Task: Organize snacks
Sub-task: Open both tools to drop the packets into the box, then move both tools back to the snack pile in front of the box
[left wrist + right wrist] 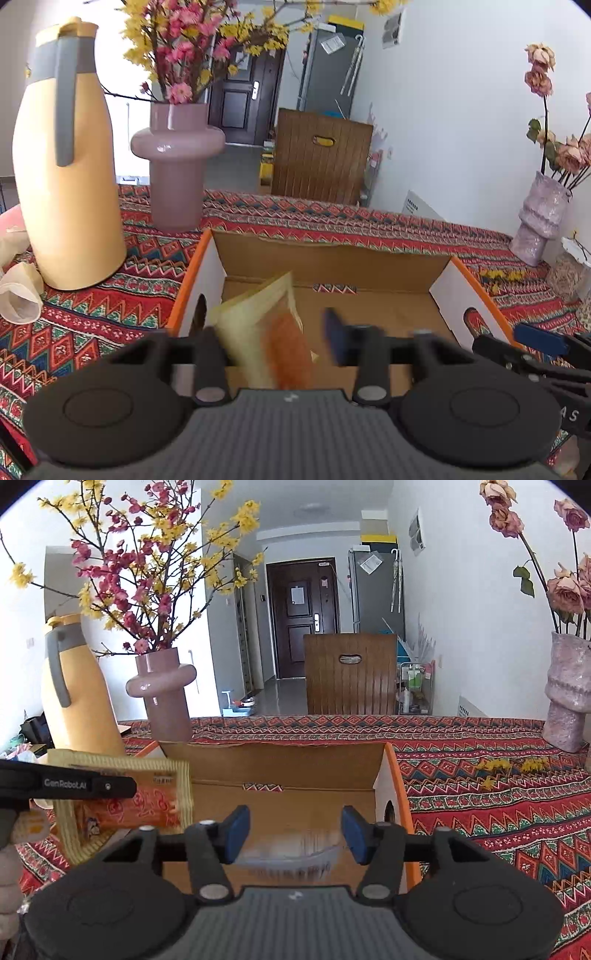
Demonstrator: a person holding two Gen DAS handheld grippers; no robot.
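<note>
Jaws of the left gripper [271, 332] stand parted above the near edge of the cardboard box [332, 254]. Between them a yellow and orange snack packet [266, 332] shows, blurred, tilted toward the left finger; whether either pad touches it I cannot tell. From the right wrist view the same packet hangs at the box's left wall, partly behind the left gripper's black finger, which reads "GenRobot.AI". Red writing on the packet's orange panel is too small to read.

Right gripper [295, 834] jaws are also parted, its blue pads [236, 830] clear of a pale, blurred packet [295, 853] lying low between them over the box floor; its print is smeared and unreadable.

Left of the box on the patterned tablecloth [498, 812] stand a yellow thermos jug [66, 177] and a pink vase [177, 158] of blossom branches
</note>
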